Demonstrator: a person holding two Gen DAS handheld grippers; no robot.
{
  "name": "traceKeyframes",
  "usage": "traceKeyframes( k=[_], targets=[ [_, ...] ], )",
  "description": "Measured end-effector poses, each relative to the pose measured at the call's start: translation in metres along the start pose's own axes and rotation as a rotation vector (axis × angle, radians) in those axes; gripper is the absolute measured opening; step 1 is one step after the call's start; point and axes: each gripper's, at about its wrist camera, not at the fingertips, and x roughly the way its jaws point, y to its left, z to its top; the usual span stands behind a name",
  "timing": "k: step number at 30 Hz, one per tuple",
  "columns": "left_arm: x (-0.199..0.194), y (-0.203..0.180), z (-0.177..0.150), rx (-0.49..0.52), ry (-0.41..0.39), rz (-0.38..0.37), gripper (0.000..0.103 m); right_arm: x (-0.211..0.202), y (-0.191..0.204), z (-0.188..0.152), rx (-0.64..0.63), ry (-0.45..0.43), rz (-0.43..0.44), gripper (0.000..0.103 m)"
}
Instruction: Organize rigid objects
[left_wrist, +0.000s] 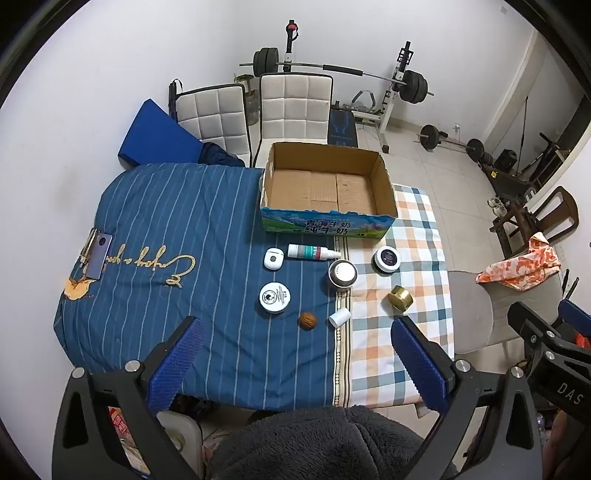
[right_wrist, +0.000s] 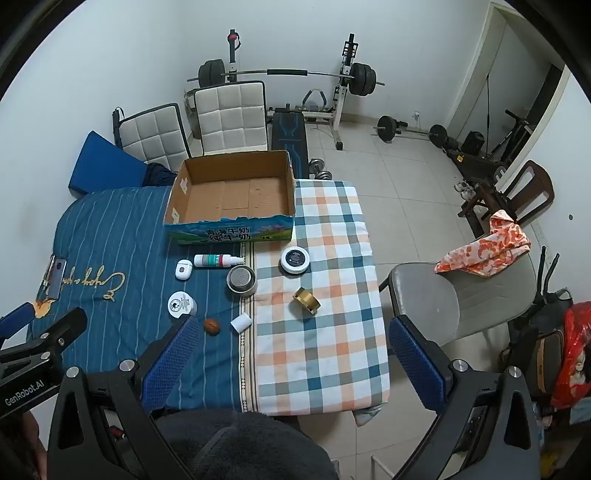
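An open cardboard box stands empty at the table's far side. In front of it lie a white spray bottle, a white earbud case, a white round tin, a steel cup, a dark-topped jar, a gold tin, a walnut and a small white cap. My left gripper and right gripper are open and empty, above the table's near edge.
A phone on a clipboard lies at the table's left. Two white chairs stand behind the table, a grey chair with an orange cloth to the right. Weight equipment lines the back wall.
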Motion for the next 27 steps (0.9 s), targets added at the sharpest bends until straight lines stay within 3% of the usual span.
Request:
traceKeyframes(
  k=[27],
  targets=[
    [0.0004,-0.0006,0.0008,-0.005,-0.006,0.0,0.103,0.006,0.0053,0.0014,-0.005,0.009,-0.006,0.103]
  ],
)
